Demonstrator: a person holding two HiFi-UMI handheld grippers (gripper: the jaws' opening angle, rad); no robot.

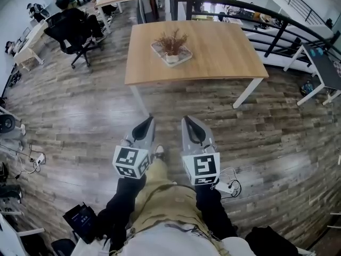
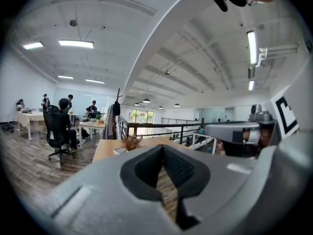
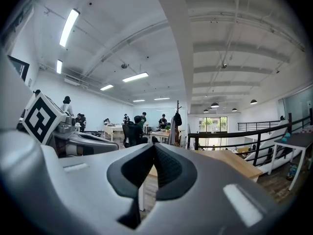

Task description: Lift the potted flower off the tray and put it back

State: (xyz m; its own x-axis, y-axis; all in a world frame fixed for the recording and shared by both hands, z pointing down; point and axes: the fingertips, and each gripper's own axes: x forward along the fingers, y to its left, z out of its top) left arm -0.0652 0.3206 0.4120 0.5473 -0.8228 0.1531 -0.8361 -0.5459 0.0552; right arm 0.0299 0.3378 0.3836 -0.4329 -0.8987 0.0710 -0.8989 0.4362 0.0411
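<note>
Nearest: left tool [image 1: 148,120] and right tool [image 1: 188,120], side by side above wood floor [image 1: 80,116], jaws together on both, nothing gripped. Farther off: counter [image 1: 224,52], well apart from both tools. Potted flower [image 1: 171,46] upright in tray [image 1: 158,50], left of counter's middle.

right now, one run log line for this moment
left gripper: shut, empty | right gripper: shut, empty | potted flower: on tray, untouched
</note>
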